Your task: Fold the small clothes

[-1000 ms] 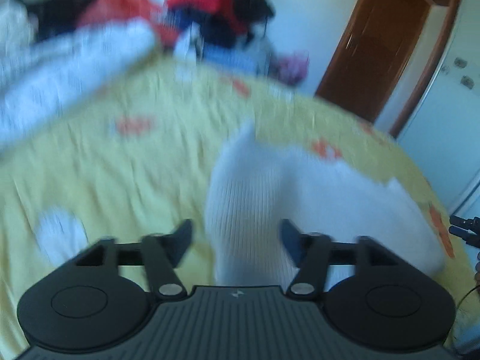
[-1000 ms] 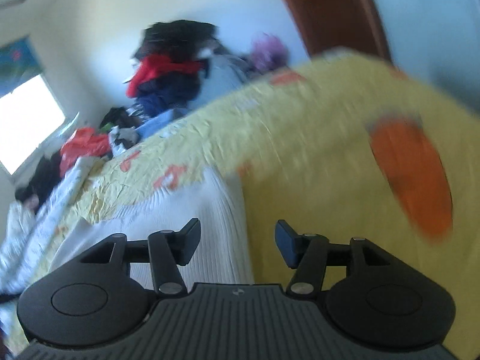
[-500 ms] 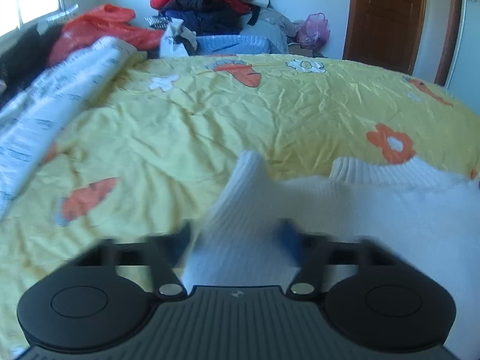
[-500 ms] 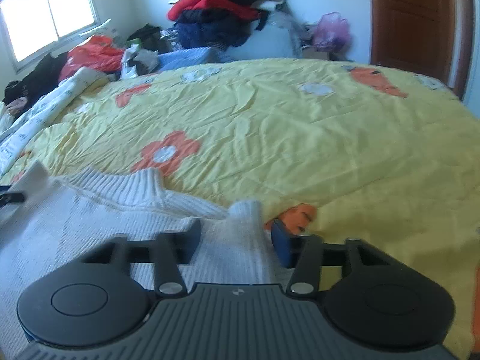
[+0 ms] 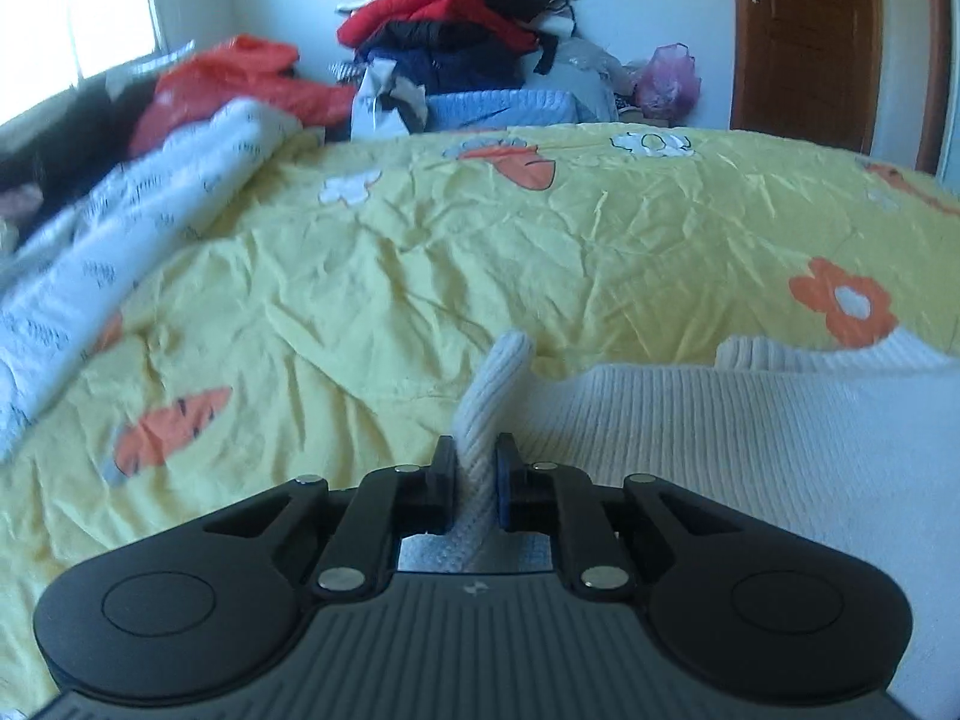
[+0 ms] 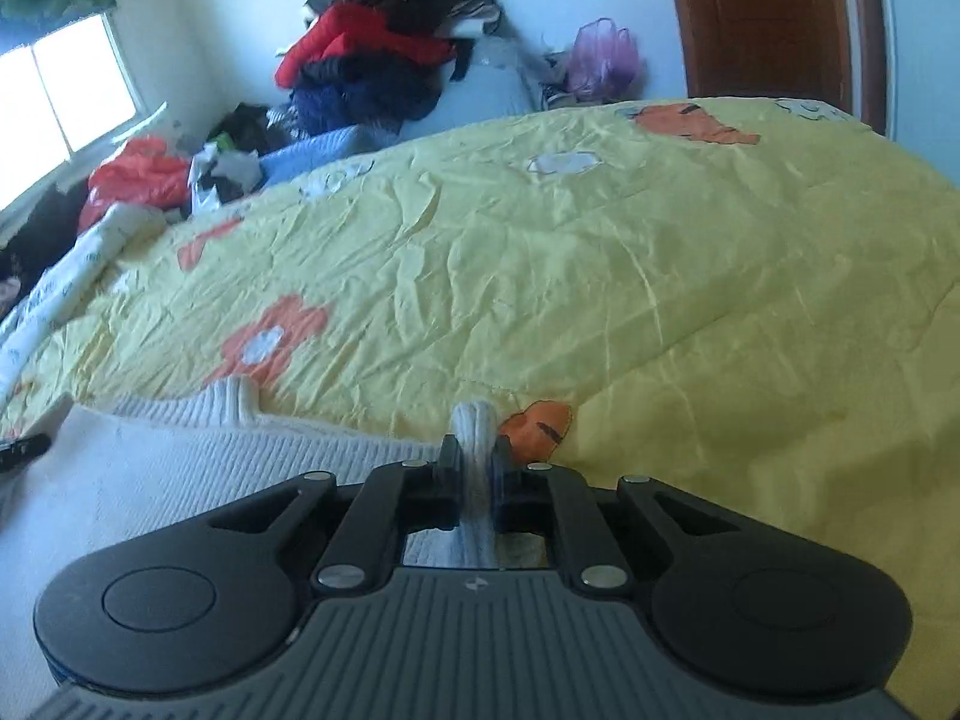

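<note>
Sweater (image 5: pixel 750 438) corners pinched in left tongs (image 5: pixel 474 471) and right tongs (image 6: pixel 477 471) — lift evenly, keep edge taut over bed (image 6: pixel 600 276).

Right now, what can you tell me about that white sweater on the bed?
The white sweater looks like soft ribbed knit with a thick rolled collar. It lies mostly flat on the yellow flowered bedspread. The left claw pinches one bunched-up fold of it, and the right claw pinches another, each fold poking up between the fingers. Its lower part is out of view.
</note>
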